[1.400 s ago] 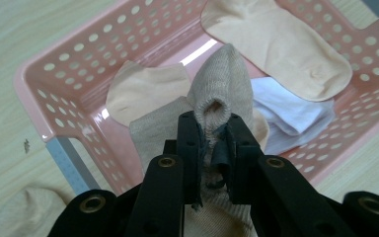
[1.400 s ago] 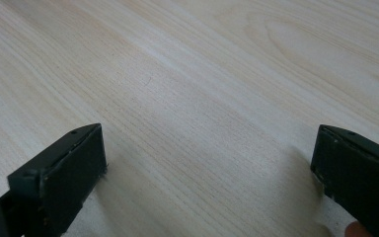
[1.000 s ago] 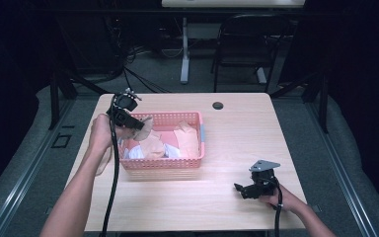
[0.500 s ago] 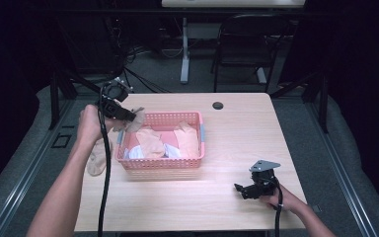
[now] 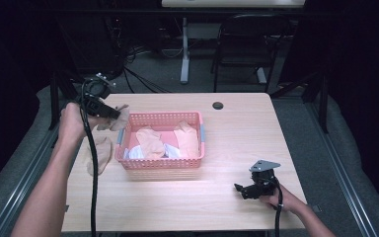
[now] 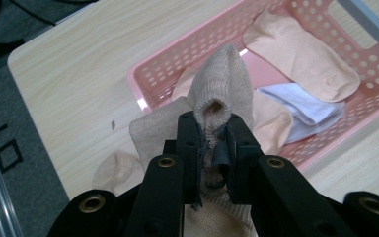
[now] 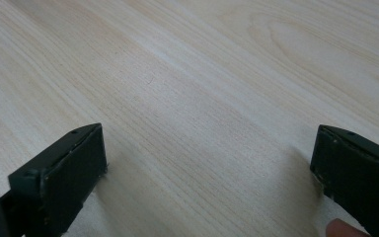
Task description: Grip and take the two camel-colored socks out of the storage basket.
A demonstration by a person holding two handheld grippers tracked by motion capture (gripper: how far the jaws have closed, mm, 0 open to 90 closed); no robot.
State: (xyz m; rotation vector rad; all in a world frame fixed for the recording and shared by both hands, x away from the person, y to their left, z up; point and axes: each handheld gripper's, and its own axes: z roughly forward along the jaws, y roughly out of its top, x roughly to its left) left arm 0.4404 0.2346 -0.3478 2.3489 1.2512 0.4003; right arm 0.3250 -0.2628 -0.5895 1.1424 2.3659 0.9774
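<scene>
Socks are the work we have in hand: our left gripper (image 5: 109, 112) is clamped on a beige sock (image 6: 222, 94), jaws pinched tight on a bunched fold, and holds it in the air just off the left end of the pink basket (image 5: 160, 165). In the left gripper view the sock stands up in a soft peak above the jaws, with the rest drooping below. We judge it light, limp and a little stretchy, with nothing stiff to lean on, so it should hang and swing from wherever it is pinched; a hold on a thick fold or the cuff seems safer than on one thin layer, which might slip. Another beige sock (image 5: 100, 153) lies flat on the table (image 5: 227, 207) left of the basket, and more socks (image 5: 150, 143) lie inside it. Our right gripper (image 5: 249, 190) rests low near the table's front right, jaws wide apart with nothing between them
</scene>
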